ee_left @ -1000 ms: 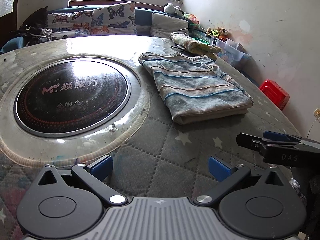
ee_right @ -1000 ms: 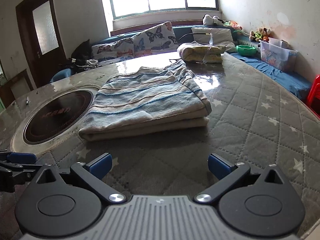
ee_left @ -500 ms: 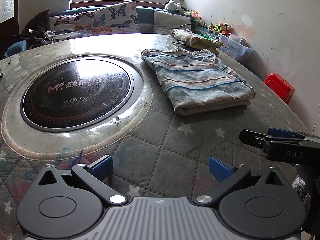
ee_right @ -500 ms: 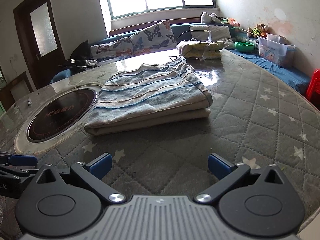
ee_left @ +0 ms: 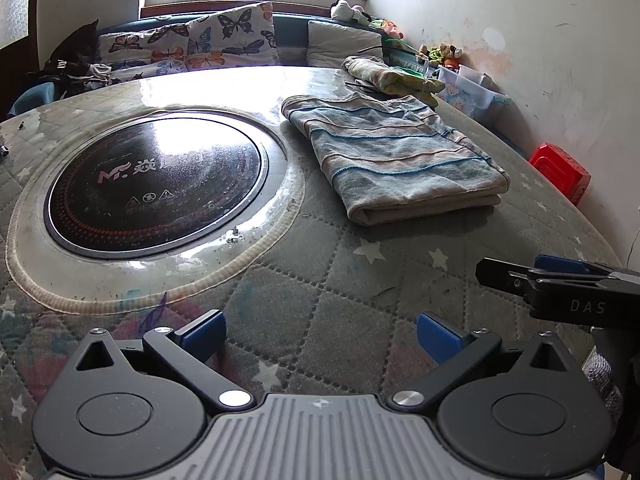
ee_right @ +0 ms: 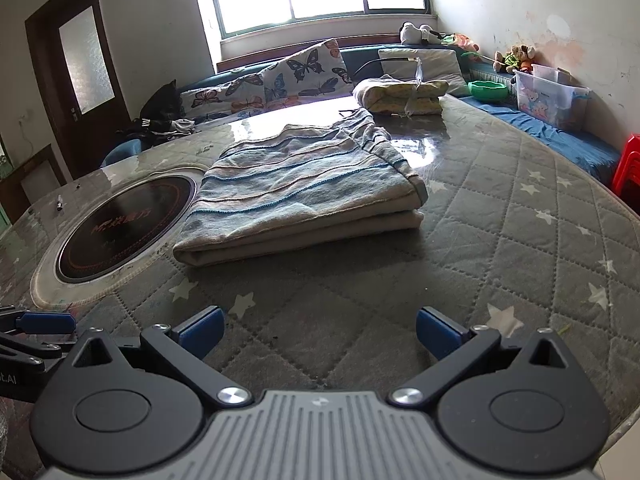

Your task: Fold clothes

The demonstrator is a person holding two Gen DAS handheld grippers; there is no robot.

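Observation:
A folded blue-and-beige striped garment (ee_left: 396, 156) (ee_right: 304, 192) lies flat on the round quilted table (ee_left: 340, 292) (ee_right: 520, 220), to the right of the black cooktop. A second folded yellowish cloth (ee_left: 392, 74) (ee_right: 400, 94) rests at the table's far side. My left gripper (ee_left: 320, 336) hovers open over the near table edge, well short of the garment, holding nothing. Beside it on the right, my right gripper (ee_right: 318, 332) is open and empty too, pointing at the garment's near folded edge. It also shows side-on in the left wrist view.
A round black induction cooktop (ee_left: 156, 180) (ee_right: 120, 216) is set into the table's left half. A bench with butterfly cushions (ee_left: 192, 44) runs under the window. A clear storage box (ee_right: 548, 94) and a red stool (ee_left: 560, 172) stand by the right wall.
Both grippers have drawn back toward the near table edge and risen slightly, so the garment sits farther off. Their jaws stay open. The garment has not moved.

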